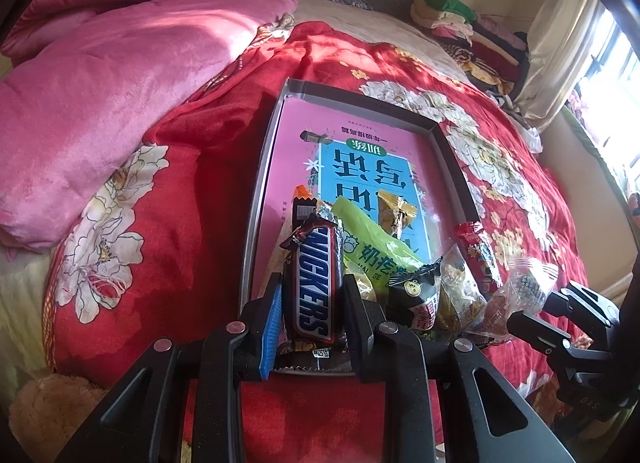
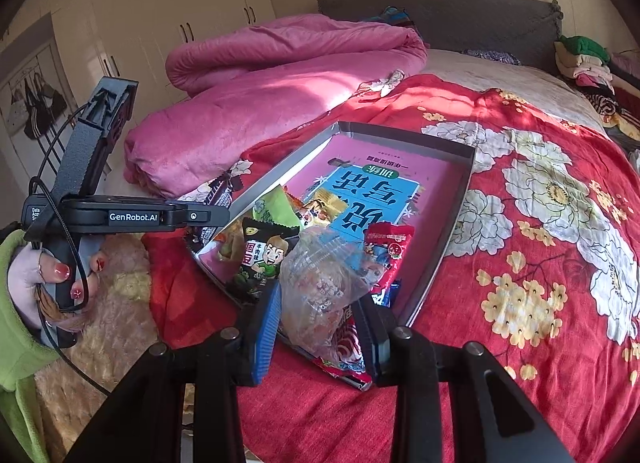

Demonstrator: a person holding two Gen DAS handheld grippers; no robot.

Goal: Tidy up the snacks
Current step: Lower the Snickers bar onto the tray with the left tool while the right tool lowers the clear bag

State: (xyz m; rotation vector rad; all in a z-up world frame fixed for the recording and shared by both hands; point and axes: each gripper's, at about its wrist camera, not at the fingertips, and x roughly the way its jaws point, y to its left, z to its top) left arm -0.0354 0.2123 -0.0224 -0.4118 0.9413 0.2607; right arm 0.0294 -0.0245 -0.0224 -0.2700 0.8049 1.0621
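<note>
My left gripper (image 1: pixel 312 303) is shut on a Snickers bar (image 1: pixel 314 283) that stands upright over the near left corner of a grey tray (image 1: pixel 256 199). A pink and blue book lines the tray. In its near end lie a green packet (image 1: pixel 372 251), a black packet (image 1: pixel 416 299), a gold candy (image 1: pixel 394 211) and a red packet (image 1: pixel 478 255). My right gripper (image 2: pixel 316 315) is shut on a crinkled clear packet (image 2: pixel 320 287) above the tray's near edge (image 2: pixel 460 199). The left gripper (image 2: pixel 216 215) comes in from the left, held by a hand (image 2: pixel 44 275).
The tray lies on a red floral bedspread (image 2: pixel 520 223). A rolled pink quilt (image 2: pixel 260 95) fills the far left of the bed. Folded clothes (image 1: pixel 480 35) are stacked at the far right by the window. A beige fluffy mat (image 2: pixel 112 323) lies beside the bed, and wardrobes (image 2: pixel 160 11) stand behind.
</note>
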